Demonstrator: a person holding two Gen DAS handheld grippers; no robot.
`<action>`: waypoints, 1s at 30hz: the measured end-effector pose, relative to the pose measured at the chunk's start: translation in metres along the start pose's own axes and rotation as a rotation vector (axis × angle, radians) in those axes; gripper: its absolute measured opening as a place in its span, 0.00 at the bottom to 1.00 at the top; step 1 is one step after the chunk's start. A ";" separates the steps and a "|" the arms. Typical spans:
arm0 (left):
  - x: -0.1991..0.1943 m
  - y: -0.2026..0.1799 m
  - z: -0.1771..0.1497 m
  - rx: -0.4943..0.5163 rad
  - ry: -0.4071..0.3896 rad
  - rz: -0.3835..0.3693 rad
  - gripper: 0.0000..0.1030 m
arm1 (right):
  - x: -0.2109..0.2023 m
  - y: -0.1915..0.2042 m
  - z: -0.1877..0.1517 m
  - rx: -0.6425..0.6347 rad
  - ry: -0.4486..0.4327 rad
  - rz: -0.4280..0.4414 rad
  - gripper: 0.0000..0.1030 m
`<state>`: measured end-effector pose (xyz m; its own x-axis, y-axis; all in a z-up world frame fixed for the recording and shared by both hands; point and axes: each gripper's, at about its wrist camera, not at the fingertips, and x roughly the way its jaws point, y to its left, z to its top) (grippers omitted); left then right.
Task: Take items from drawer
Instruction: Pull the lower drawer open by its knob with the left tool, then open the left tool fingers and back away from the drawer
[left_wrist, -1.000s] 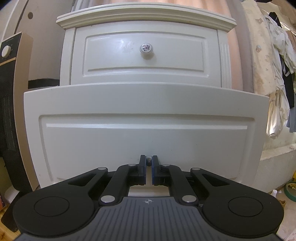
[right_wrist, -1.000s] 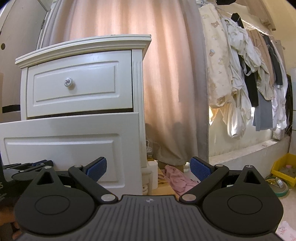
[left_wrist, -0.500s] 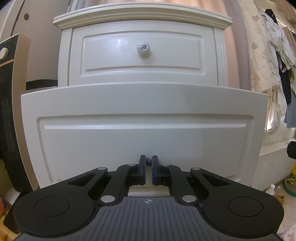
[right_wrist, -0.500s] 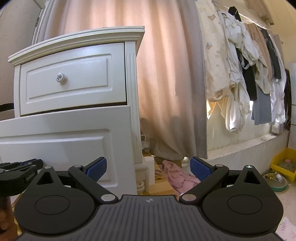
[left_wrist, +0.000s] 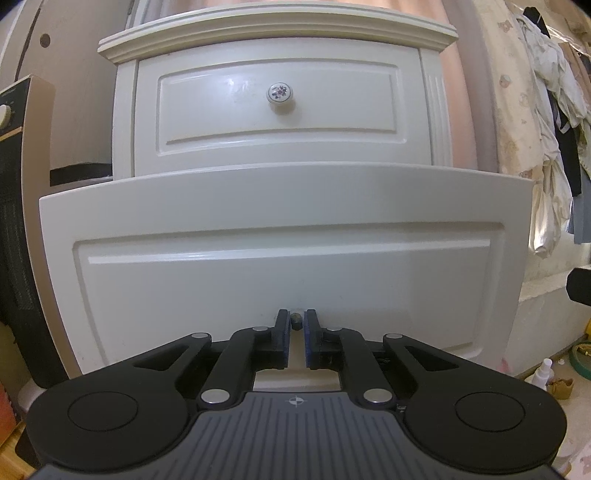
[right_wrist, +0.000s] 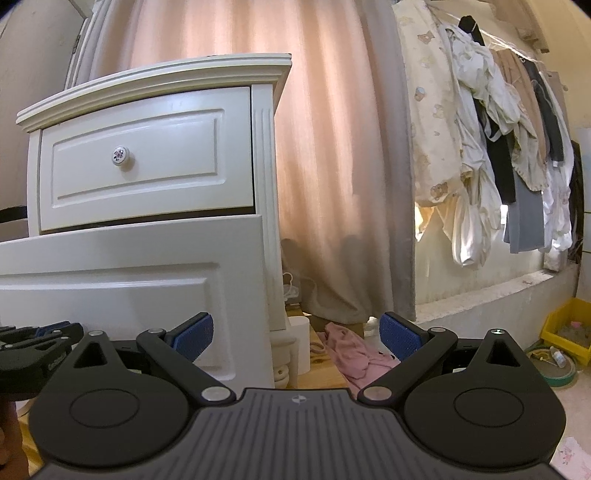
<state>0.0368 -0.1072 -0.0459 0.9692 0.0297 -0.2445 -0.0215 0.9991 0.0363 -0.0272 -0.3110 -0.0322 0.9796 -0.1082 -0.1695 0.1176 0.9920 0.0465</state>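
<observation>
Left tongs (left_wrist: 295, 334): blue pads drawn close, pinching the small dark knob (left_wrist: 296, 320) of the lower drawer (left_wrist: 280, 266). Knob sits between the pad tips, mostly hidden by them. Drawer front stands forward of the cabinet body, pulled partly out; its inside cannot be seen from either view, so no contents can be told.

Right tongs (right_wrist: 295, 334): spread wide, pads well apart, nothing between them. They hang off the right corner of the lower drawer (right_wrist: 129, 295), pointing toward the floor gap beside the nightstand (right_wrist: 166, 147). The left tongs (right_wrist: 37, 336) show at the left edge of this view, against the drawer front.

Upper drawer (left_wrist: 277, 110): closed, with a white ceramic knob (left_wrist: 281, 94) bearing a floral print.

Around: pink cloth (right_wrist: 354, 354) crumpled on the floor right of the nightstand; peach curtain (right_wrist: 332, 147) behind; clothes (right_wrist: 498, 129) hanging at right; yellow bin (right_wrist: 569, 328) at far right on the floor. A dark heater-like unit (left_wrist: 18, 221) stands left of the nightstand.
</observation>
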 end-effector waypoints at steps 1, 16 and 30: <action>0.000 0.000 0.000 -0.003 0.002 -0.002 0.08 | 0.000 0.000 0.000 -0.001 0.000 -0.001 1.00; -0.011 0.015 0.000 -0.034 -0.037 0.020 0.37 | -0.003 0.006 0.000 -0.010 0.001 0.007 1.00; -0.040 0.037 -0.001 -0.044 -0.131 0.037 1.00 | -0.017 0.020 0.003 -0.023 -0.015 0.033 1.00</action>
<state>-0.0031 -0.0718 -0.0352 0.9912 0.0651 -0.1155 -0.0656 0.9978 -0.0004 -0.0410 -0.2893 -0.0256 0.9852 -0.0760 -0.1536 0.0814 0.9963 0.0291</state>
